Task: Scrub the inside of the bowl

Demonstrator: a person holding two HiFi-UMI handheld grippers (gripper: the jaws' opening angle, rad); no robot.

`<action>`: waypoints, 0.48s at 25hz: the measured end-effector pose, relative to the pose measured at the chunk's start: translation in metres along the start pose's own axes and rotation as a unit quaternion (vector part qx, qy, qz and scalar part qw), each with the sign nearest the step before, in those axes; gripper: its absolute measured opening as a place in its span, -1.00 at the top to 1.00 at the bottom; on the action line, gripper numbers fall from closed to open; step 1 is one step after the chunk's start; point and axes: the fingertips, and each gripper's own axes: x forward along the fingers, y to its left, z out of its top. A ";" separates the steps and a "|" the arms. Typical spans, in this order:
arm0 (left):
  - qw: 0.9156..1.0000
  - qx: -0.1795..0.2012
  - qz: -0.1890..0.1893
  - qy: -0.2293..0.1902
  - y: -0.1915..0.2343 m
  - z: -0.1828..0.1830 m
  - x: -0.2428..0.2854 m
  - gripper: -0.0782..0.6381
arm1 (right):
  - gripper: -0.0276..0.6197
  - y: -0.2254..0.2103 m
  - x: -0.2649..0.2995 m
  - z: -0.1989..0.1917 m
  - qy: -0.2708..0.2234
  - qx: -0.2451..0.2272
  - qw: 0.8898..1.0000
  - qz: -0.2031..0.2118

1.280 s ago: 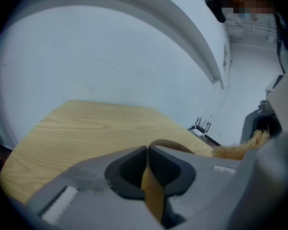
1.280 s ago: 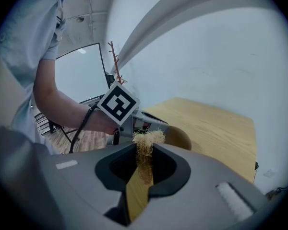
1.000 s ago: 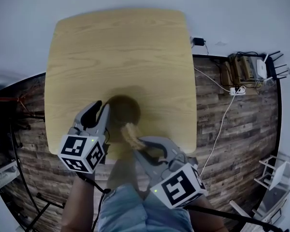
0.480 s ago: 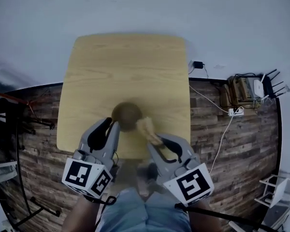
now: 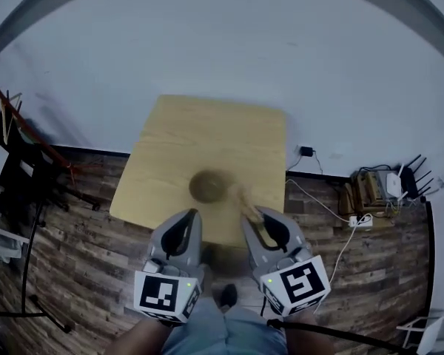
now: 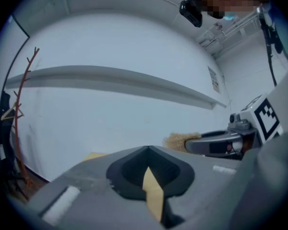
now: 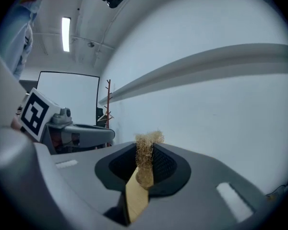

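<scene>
Both are held side by side at the worktop's (image 5: 207, 132) near edge. The left gripper (image 5: 188, 217) has its jaws together, and the right gripper (image 5: 251, 214) clamps a fibrous scrubber (image 5: 243, 196) beside the bowl (image 5: 207, 187).

Light wooden table (image 5: 207, 128) under one dark bowl (image 5: 208, 187)

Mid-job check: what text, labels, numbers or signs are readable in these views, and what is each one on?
No readable words or numbers in any view.
Left marker cube on the left tongs: black-and-white square pattern only, no letters.
Right marker cube on the right tongs: the same, pattern only.
Wall notice: print too small to read.
</scene>
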 end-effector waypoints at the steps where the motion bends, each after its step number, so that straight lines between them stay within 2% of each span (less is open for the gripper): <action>1: 1.000 0.005 0.006 -0.003 -0.004 0.002 -0.008 0.73 | 0.72 0.004 -0.005 0.006 -0.007 -0.004 1.000 0.000; 7: 0.999 0.025 0.032 -0.008 -0.014 0.014 -0.044 0.73 | 0.72 0.028 -0.024 0.019 -0.028 -0.005 1.000 0.012; 12: 0.999 0.015 0.037 -0.003 -0.014 0.017 -0.053 0.73 | 0.72 0.041 -0.023 0.022 -0.032 -0.001 0.999 0.012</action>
